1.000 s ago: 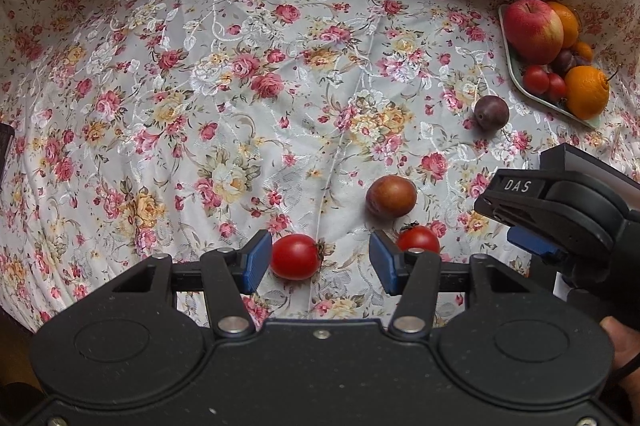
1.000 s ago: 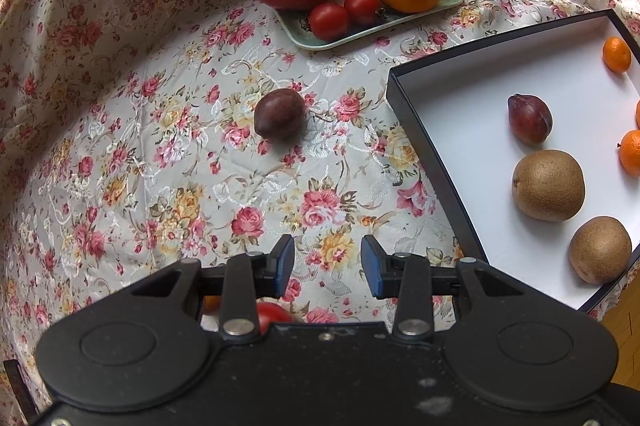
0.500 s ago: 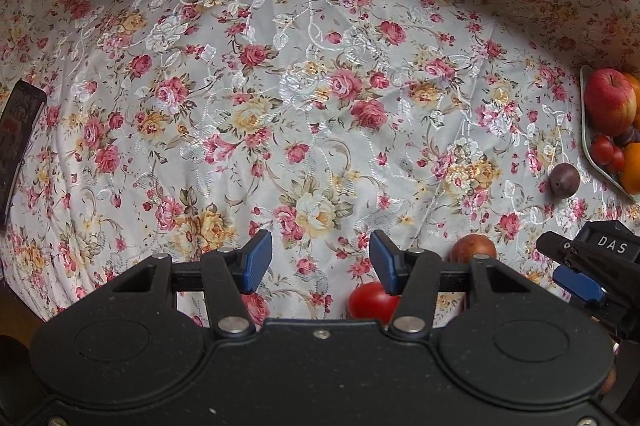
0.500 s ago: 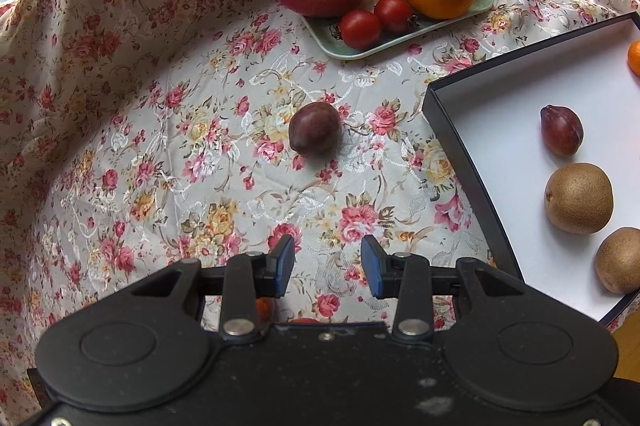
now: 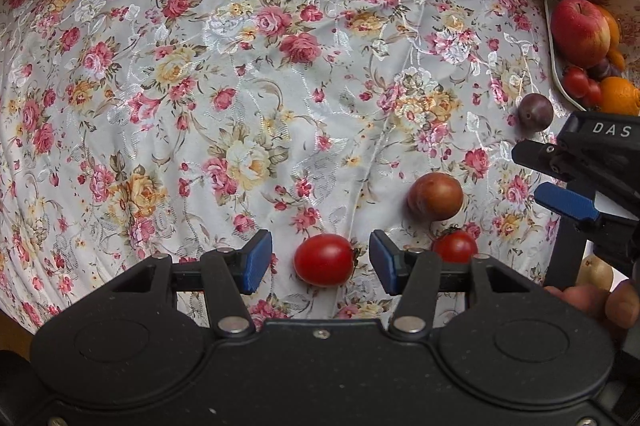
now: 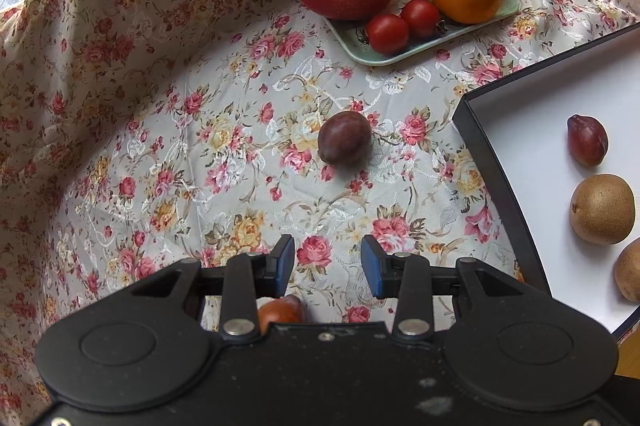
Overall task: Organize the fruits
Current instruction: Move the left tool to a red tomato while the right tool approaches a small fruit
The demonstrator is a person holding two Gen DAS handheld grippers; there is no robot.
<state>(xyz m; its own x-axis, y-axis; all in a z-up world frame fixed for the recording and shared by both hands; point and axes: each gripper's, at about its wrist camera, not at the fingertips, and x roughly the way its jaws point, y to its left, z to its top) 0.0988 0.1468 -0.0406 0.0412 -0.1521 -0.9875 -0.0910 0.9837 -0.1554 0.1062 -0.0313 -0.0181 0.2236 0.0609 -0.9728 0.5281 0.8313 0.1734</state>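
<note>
Much bare cloth (image 5: 200,66) left of tomato (image 5: 323,259).

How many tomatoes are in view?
4. One tomato lies between the open left gripper's pads, one just right of it, and two on the tray. More may hide behind the tray's fruit.

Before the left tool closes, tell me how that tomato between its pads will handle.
The tomato looks round and glossy, so it may roll or slip on the cloth. Its skin looks thin; a hard squeeze by the left tool could probably bruise it.
</note>
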